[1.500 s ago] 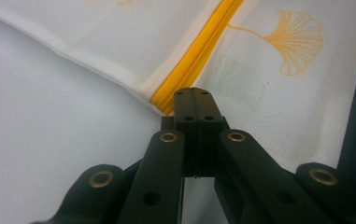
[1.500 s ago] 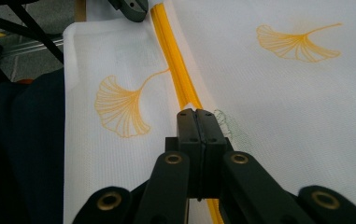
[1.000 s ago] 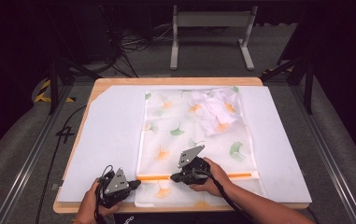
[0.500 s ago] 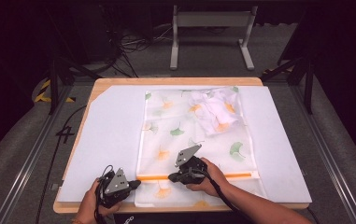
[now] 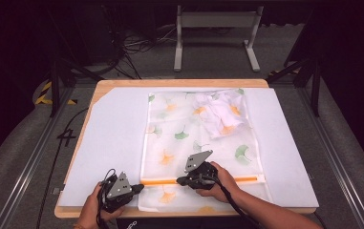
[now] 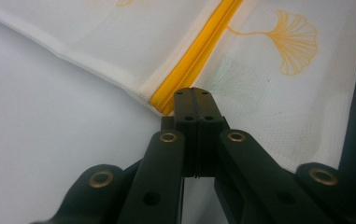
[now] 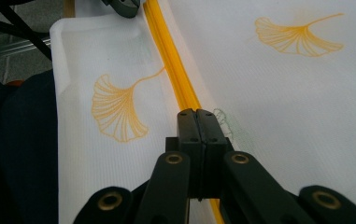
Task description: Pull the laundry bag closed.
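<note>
Left gripper [image 5: 134, 189]: it is resting at the left end of the orange zipper [image 5: 170, 182], on the near left corner of the bag. In the left gripper view its jaws are pressed together, tips touching, right at the zipper's end [image 6: 162, 103]. I cannot tell whether a thin bit of fabric is pinched between them.

Mesh laundry bag [image 5: 194, 143]: it is lying flat on the white sheet [image 5: 112, 143] that is covering the wooden table [image 5: 122, 84], a little right of the middle. It is white with ginkgo leaf prints, and the zipper is running across its near edge.

Right gripper [image 5: 183, 181]: it is sitting on the zipper line, about the middle of the bag's width. In the right gripper view the jaws are closed together over the orange strip [image 7: 175, 79].

Step in hand: to my judgement, the person is working on the zipper, the left side holding the end steady while the right side is dealing with the slider.

Next move: it is calling for a firm hold on the corner and a straight pull along the zipper, so that the thin mesh is not bunching.

Crumpled cloth [image 5: 220, 112]: it is lying at the far right part of the bag; whether it is inside or on top is not clear.

Hard to see: the slider is hiding under the right jaws, so I cannot say if the zipper is open or shut.
</note>
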The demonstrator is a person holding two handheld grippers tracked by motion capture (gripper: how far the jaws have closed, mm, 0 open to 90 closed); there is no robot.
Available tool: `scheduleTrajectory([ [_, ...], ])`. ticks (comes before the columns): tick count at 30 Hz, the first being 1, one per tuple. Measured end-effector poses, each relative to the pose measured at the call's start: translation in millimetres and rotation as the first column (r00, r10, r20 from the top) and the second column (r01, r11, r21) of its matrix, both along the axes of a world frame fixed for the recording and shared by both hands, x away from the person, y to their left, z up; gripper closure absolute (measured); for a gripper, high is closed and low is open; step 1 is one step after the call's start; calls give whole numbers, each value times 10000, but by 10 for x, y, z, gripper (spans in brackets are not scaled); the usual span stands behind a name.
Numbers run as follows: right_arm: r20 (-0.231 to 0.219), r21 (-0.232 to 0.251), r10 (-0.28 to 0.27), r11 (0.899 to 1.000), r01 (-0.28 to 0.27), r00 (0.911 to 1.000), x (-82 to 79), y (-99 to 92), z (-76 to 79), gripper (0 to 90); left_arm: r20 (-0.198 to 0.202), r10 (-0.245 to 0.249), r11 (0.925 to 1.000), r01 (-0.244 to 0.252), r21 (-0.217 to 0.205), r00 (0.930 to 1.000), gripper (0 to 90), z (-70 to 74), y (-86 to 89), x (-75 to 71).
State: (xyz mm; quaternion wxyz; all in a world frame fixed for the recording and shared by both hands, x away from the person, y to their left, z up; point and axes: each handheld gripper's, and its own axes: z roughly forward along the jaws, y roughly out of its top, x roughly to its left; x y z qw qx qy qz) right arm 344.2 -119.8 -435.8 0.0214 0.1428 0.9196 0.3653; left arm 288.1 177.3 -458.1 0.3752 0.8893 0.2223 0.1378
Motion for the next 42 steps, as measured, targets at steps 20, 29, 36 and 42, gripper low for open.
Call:
scheduleTrajectory([
  [20, 19, 202, -1497, 9885, 1497, 9887, -94, -1134, 129, 900, -61, 57, 9999, -58, -152, 10000, 900, -8, 9, 5],
  [29, -32, 323, -3106, 9500, 3105, 9505, -194, -1926, 134, 900, -72, 76, 9998, -77, -165, 9999, 900, -7, 9, 5],
  [36, -136, 521, -3814, 9229, 3816, 9243, -271, -2301, 114, 900, -110, 31, 9999, -32, -168, 9999, 900, -6, 12, 9],
  [42, -412, 681, -4142, 9068, 4161, 9093, -304, -2471, 32, 900, -106, 50, 9999, -51, -159, 9999, 900, -4, 13, 7],
])
